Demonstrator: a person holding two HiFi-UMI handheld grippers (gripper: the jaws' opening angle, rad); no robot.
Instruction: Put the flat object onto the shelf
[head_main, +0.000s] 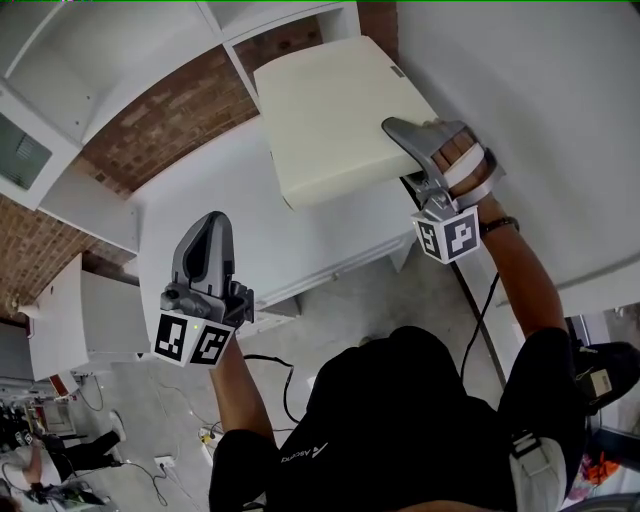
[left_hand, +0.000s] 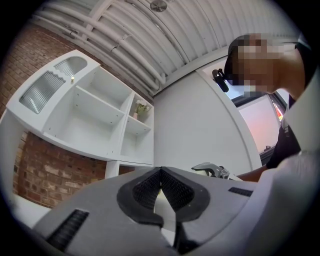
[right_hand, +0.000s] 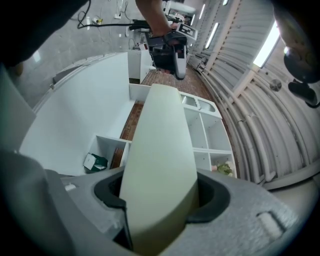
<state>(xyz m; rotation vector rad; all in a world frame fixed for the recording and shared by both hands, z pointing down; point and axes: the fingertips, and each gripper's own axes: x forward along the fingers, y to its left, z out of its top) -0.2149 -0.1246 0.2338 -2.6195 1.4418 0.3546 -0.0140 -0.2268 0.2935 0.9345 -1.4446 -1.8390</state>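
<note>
Currently a person, seen from their own head camera, stands facing a white shelf unit (head_main: 225, 45) mounted on a brick wall (head_main: 170, 110), with a hand-held gripper in each hand.

The right gripper (head_main: 400, 135) holds the flat object (head_main: 335, 115), a pale cream rectangular panel, by the edge farthest from the shelf unit. In the right gripper view its fingers (right_hand: 215, 200) are clenched on the panel's thickness, and the panel stretches away from them toward the shelf unit's open compartments (right_hand: 205, 135). The panel is in the air, roughly level, just in front of the shelf unit and a little below its open compartments. No edge of it appears to rest on a shelf board yet.

The left gripper (head_main: 205, 235) hangs apart from the panel, farther out from the shelf unit and touching nothing. In the left gripper view its fingers (left_hand: 145, 192) are pressed together at the tips and empty, and they point up toward the shelf unit (left_hand: 100, 105).

Judging from this, the pick-up is done and the carry is nearly over. What remains is to lift or slide the panel into a compartment, settle it on a board, and release the right fingers.
</note>
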